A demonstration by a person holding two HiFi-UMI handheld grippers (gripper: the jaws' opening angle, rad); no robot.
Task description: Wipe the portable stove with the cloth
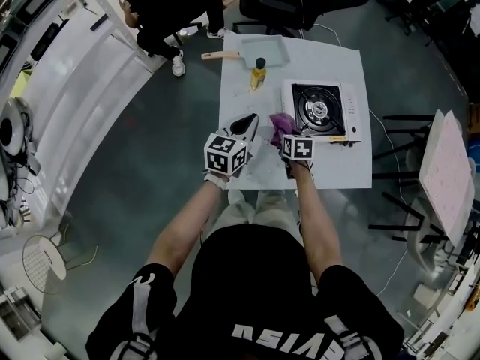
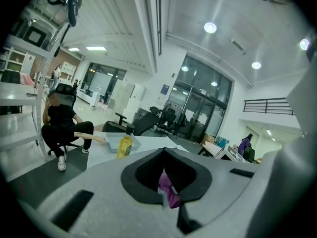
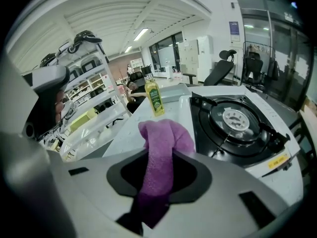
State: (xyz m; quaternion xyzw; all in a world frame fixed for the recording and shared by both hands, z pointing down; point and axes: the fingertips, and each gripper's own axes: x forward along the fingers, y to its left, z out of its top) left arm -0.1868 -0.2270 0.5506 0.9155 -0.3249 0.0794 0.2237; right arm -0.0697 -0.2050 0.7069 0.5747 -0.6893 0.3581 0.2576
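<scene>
Holding the cloth point(image 3: 161, 148) just left of the portable stove point(image 3: 237, 123).
Your right hand-held gripper point(image 3: 157, 190) pinches it ready for wiping; your left hand-held gripper point(image 2: 168, 185) looks narrow, perhaps nipping a corner.

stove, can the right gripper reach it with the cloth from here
Probably yes. The right gripper is shut on the purple cloth right at the left edge of the stove, and nothing stands on the table between them.
</scene>
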